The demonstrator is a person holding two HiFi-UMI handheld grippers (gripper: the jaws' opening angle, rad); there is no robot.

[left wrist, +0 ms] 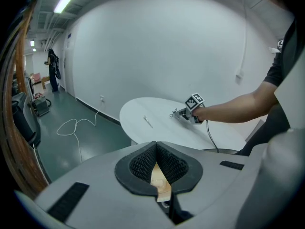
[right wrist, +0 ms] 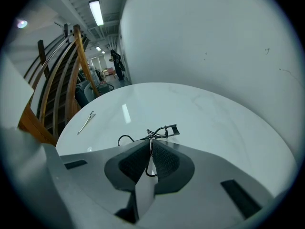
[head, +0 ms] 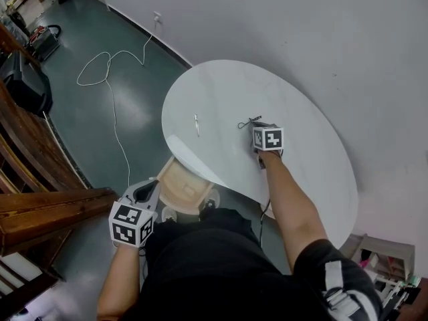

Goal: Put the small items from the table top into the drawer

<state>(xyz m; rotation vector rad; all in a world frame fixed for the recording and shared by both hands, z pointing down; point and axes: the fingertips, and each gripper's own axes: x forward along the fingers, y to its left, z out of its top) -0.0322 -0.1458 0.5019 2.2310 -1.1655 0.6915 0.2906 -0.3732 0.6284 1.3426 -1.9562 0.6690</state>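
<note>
A black eyelash curler [head: 249, 121] lies on the round white table [head: 221, 85]. My right gripper [head: 259, 128] is shut on its handle loop; in the right gripper view the wire loop [right wrist: 151, 162] sits pinched between the pads, with the curler's head [right wrist: 164, 130] sticking out past the tips. A thin metal hair clip [head: 196, 124] lies alone to the left on the table. Below the table's near edge a light wooden drawer [head: 182, 186] stands pulled out. My left gripper [head: 156, 190] is shut on the drawer's wooden front [left wrist: 161, 186].
A white cable [head: 110, 65] loops over the green floor beyond the table. Dark wooden stair rails [head: 40, 206] stand at the left. A small shelf [head: 388, 259] with items is at the lower right. The wall runs close behind the table.
</note>
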